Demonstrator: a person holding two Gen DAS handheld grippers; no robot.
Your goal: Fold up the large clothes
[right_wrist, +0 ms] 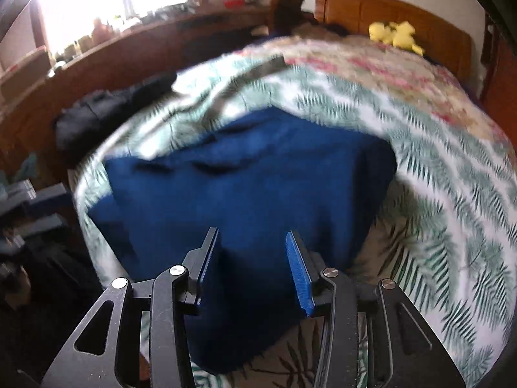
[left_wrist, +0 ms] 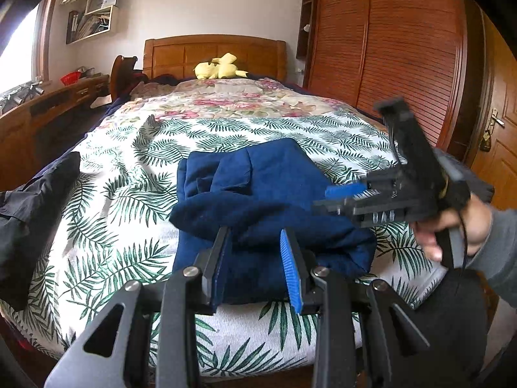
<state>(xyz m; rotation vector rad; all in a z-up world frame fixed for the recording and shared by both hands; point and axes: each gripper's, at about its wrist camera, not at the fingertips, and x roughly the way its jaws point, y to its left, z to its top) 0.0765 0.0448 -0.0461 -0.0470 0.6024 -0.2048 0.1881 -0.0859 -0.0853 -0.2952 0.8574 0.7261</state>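
A dark blue garment (left_wrist: 258,207) lies folded in a thick bundle on the leaf-print bedspread (left_wrist: 122,194), near the foot of the bed. My left gripper (left_wrist: 257,265) is open and empty, its jaws just above the bundle's near edge. My right gripper (left_wrist: 332,199) shows in the left wrist view, blurred, open, hovering over the bundle's right side, held by a hand (left_wrist: 452,229). In the right wrist view the right gripper (right_wrist: 255,268) is open over the blue garment (right_wrist: 245,177), with nothing between its jaws.
A black garment (left_wrist: 35,207) lies at the bed's left edge, also in the right wrist view (right_wrist: 106,106). A yellow plush toy (left_wrist: 219,66) sits by the wooden headboard (left_wrist: 213,51). A wooden desk (left_wrist: 48,106) runs along the left; a wardrobe (left_wrist: 387,38) stands right.
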